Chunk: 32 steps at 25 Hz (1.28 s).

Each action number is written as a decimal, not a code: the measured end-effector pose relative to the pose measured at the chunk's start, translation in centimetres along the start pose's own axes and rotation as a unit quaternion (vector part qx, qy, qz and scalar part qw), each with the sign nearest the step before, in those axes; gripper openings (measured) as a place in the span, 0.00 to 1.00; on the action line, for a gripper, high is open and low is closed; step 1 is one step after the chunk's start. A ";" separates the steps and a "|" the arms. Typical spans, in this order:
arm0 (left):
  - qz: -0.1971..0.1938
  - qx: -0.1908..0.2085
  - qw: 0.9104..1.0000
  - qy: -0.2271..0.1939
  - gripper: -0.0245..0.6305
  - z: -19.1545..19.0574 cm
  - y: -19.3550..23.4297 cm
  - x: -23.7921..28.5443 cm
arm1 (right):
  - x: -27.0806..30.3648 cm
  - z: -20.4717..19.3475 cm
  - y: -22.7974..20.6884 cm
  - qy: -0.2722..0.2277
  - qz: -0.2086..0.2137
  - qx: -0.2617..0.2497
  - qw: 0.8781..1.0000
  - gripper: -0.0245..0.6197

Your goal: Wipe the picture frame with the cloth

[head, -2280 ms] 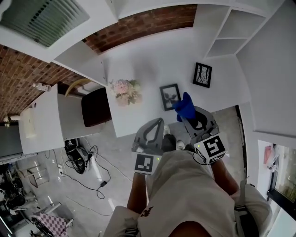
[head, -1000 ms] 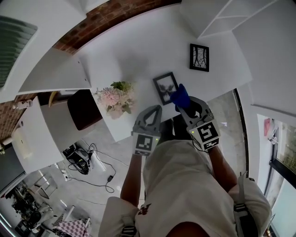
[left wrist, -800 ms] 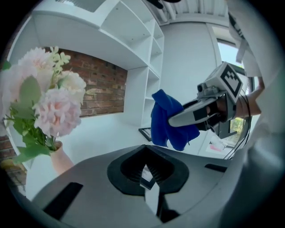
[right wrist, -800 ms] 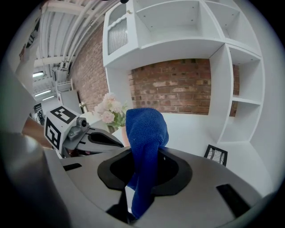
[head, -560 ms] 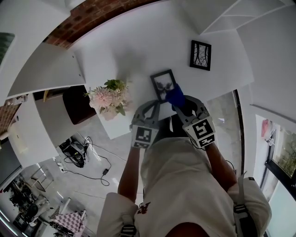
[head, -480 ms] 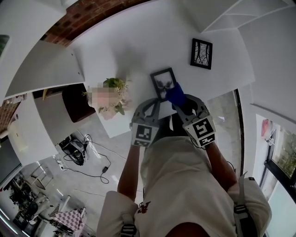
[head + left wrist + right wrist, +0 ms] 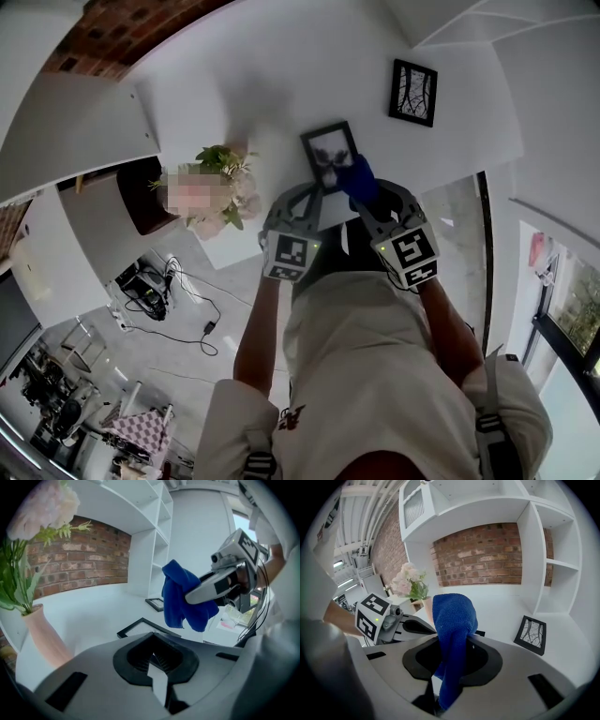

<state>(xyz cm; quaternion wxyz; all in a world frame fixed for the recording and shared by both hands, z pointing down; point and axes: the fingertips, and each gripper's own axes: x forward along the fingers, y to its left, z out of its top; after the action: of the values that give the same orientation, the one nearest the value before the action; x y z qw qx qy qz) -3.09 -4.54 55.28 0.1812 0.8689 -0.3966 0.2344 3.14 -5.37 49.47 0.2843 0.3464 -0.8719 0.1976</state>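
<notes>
A black picture frame (image 7: 328,150) lies flat on the white table (image 7: 272,94); its near edge (image 7: 137,624) shows in the left gripper view. My right gripper (image 7: 364,197) is shut on a blue cloth (image 7: 357,175), which hangs at the frame's near right corner. In the right gripper view the cloth (image 7: 452,620) sticks up from between the jaws and hides most of the frame. My left gripper (image 7: 312,192) is shut on nothing, just short of the frame's near edge and left of the cloth (image 7: 180,597).
A second black-framed picture (image 7: 413,92) lies farther back on the right (image 7: 530,633). A pink vase of flowers (image 7: 44,634) stands at the table's left near corner (image 7: 211,187). White shelves and a brick wall (image 7: 487,550) rise behind the table.
Both grippers have moved forward over the table edge to the frame. The cloth, earlier beside the frame's right side, now reaches its near right corner.
</notes>
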 end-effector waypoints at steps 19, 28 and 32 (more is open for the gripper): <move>-0.021 -0.005 0.997 0.071 0.04 -3.4 0.4 3.0 | 3.0 -2.8 0.5 0.029 0.008 0.021 0.999 0.20; -0.016 -0.005 0.996 0.092 0.04 -4.3 0.4 4.0 | 4.7 -3.7 0.4 0.040 0.010 0.020 0.999 0.21; -0.014 -0.008 0.995 0.097 0.04 -4.4 0.4 3.9 | 5.5 -3.8 0.5 0.041 0.012 0.017 0.999 0.21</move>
<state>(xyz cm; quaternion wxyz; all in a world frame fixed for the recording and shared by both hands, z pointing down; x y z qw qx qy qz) -2.26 -4.95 61.12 0.2292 0.8461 -0.3670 0.3113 0.83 -5.68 55.75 0.3112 0.3320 -0.8602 0.2301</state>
